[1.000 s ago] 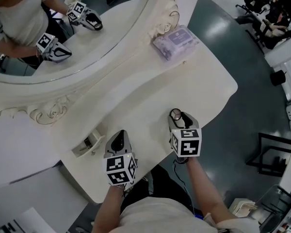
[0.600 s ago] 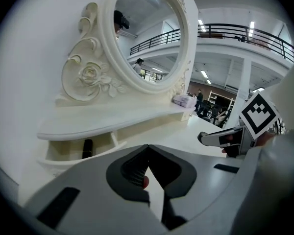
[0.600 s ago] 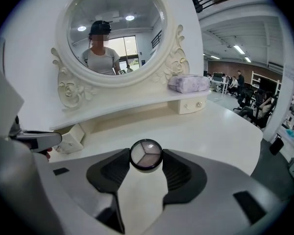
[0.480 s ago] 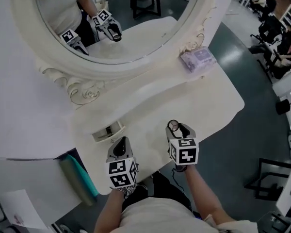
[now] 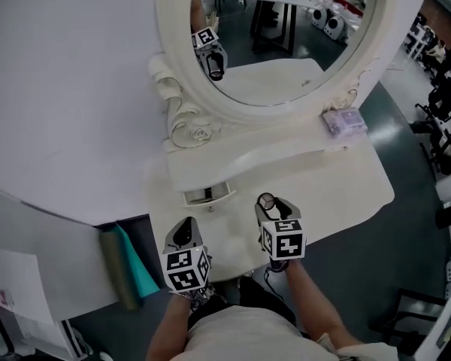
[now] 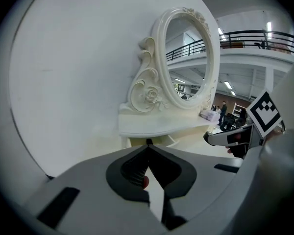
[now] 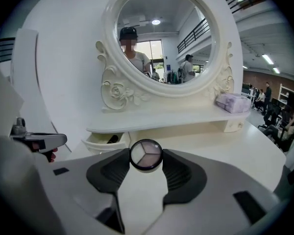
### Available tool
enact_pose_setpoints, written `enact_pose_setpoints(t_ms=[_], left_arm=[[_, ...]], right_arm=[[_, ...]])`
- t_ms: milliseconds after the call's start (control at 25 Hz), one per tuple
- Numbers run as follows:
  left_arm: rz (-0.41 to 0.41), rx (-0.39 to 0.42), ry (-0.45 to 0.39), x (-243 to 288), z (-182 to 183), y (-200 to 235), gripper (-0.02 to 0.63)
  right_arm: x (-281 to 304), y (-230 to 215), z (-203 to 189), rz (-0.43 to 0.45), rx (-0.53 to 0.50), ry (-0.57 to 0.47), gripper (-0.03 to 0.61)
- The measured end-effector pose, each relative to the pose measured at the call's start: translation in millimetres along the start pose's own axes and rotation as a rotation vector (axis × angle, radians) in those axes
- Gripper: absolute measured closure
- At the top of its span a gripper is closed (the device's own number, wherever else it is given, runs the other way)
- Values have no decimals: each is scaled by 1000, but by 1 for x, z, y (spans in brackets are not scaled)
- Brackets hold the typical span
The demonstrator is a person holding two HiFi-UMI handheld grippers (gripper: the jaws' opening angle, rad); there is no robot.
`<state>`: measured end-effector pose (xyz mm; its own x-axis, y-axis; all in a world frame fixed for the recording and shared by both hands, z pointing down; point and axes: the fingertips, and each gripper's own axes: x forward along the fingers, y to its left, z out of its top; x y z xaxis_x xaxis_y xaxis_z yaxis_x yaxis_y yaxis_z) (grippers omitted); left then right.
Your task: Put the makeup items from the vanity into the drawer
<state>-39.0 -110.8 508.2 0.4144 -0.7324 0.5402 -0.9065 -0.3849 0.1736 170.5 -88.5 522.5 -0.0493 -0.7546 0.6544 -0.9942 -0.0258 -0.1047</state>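
My right gripper [image 7: 146, 156] is shut on a round eyeshadow compact [image 7: 146, 154] with three pale shades, held upright over the vanity top [image 5: 338, 194]. In the head view the compact [image 5: 267, 200] shows at the tips of my right gripper [image 5: 273, 204]. The small drawer [image 7: 100, 141] under the mirror shelf stands open with a dark item [image 7: 112, 139] inside; the drawer [image 5: 207, 195] lies ahead and left of the compact. My left gripper [image 6: 148, 143] is shut with nothing between its tips; in the head view my left gripper [image 5: 186, 234] hovers at the vanity's front left.
An oval ornate mirror [image 5: 286, 43] rises behind the shelf. A purple wrapped pack [image 5: 343, 121] sits at the shelf's right end. A teal and grey object [image 5: 124, 265] stands on the floor left of the vanity, against a white wall [image 5: 68, 89].
The head view has swung and pulled back, so the vanity now sits farther up the picture. Both grippers keep their places; the right one still holds the compact.
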Motion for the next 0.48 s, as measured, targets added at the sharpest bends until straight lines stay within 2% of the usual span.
enact_pose_setpoints(t_ms=[480], left_arm=[[122,-95,-57,-31,2,56,609]], right_arm=[[23,74,22,144,-136,13,364]])
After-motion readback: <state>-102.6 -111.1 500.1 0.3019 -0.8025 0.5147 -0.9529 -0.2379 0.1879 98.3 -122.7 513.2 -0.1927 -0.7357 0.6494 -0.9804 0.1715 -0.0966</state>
